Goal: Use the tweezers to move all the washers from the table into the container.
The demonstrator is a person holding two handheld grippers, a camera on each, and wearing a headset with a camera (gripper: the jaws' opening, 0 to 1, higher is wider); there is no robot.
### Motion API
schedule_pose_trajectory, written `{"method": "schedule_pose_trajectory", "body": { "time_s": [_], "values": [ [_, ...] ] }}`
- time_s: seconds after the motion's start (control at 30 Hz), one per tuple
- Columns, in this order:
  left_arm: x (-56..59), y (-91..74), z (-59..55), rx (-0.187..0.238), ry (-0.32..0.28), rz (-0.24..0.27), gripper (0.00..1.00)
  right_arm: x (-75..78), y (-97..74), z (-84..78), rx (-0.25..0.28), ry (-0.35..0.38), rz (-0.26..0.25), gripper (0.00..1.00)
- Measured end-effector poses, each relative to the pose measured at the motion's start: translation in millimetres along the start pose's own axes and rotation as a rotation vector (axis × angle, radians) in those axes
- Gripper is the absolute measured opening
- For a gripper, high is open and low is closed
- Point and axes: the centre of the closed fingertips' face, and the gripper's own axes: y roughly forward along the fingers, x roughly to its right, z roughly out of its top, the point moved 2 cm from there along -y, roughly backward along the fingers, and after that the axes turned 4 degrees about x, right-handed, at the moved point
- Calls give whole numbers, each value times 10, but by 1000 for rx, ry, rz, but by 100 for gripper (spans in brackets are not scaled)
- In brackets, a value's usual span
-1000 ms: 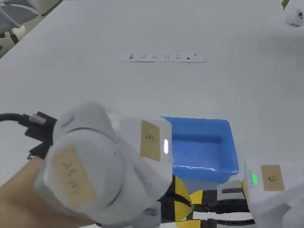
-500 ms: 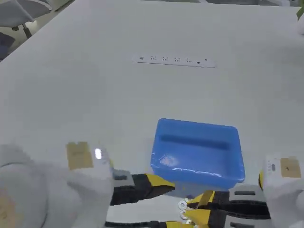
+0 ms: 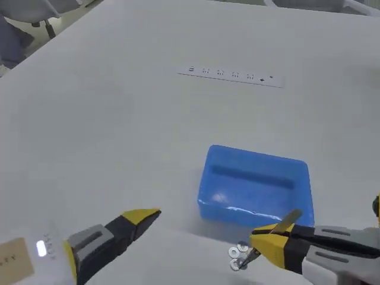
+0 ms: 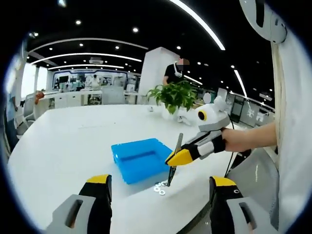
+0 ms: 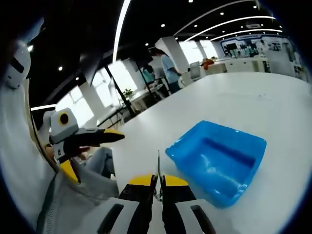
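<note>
A small cluster of silver washers (image 3: 238, 256) lies on the white table just in front of the blue container (image 3: 255, 185). My right gripper (image 3: 268, 242) comes in from the lower right, shut on metal tweezers (image 3: 287, 221) whose tips point down beside the washers. In the right gripper view the jaws (image 5: 157, 183) clamp the tweezers (image 5: 158, 169), and the container (image 5: 217, 160) is ahead on the right. My left gripper (image 4: 158, 184) stands wide open and holds nothing. Ahead of it are the washers (image 4: 158, 188), the container (image 4: 139, 158) and the tweezers (image 4: 174, 161).
A white power strip (image 3: 230, 76) lies flat on the table far behind the container. The left gripper (image 3: 141, 217) sits low at the front left, well apart from the washers. A potted plant (image 4: 171, 95) stands at the table's far side.
The left gripper has dropped down and to the left, away from the camera, uncovering the container and washers. The right gripper with the tweezers now stands over the washers. The head view has shifted.
</note>
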Motion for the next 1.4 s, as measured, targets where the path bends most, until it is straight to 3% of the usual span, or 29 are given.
{"method": "schedule_pose_trajectory", "body": {
  "time_s": [0.13,0.2,0.23,0.27,0.4,0.6,0.8,0.93,1.07,1.17,1.4],
  "values": [
    [-67,10,-8,24,38,60,93,45,-82,122,15,-1,-21,2],
    [-48,22,-22,29,58,54,99,78,-129,188,24,-7,-38,2],
    [-75,22,-57,4,113,72,98,113,-157,230,30,-5,-51,2],
    [-86,21,-85,-12,133,84,98,140,-176,259,36,-1,-61,2],
    [-80,58,-111,-14,183,95,99,284,-255,406,72,12,-105,2],
    [-139,46,-95,5,177,117,99,508,-287,520,101,20,-160,2],
    [-140,53,-148,-13,193,110,98,797,-201,500,86,21,-236,3],
    [-180,36,-172,-18,184,125,95,947,-131,414,34,-17,-280,3],
    [-213,23,-178,-18,175,142,93,1002,-73,341,-3,-51,-291,3],
    [-216,23,-211,-44,199,146,91,1017,-43,292,-32,-84,-297,3],
    [-214,17,-203,-47,200,151,90,1034,-13,228,-62,-146,-310,3]
  ]
}}
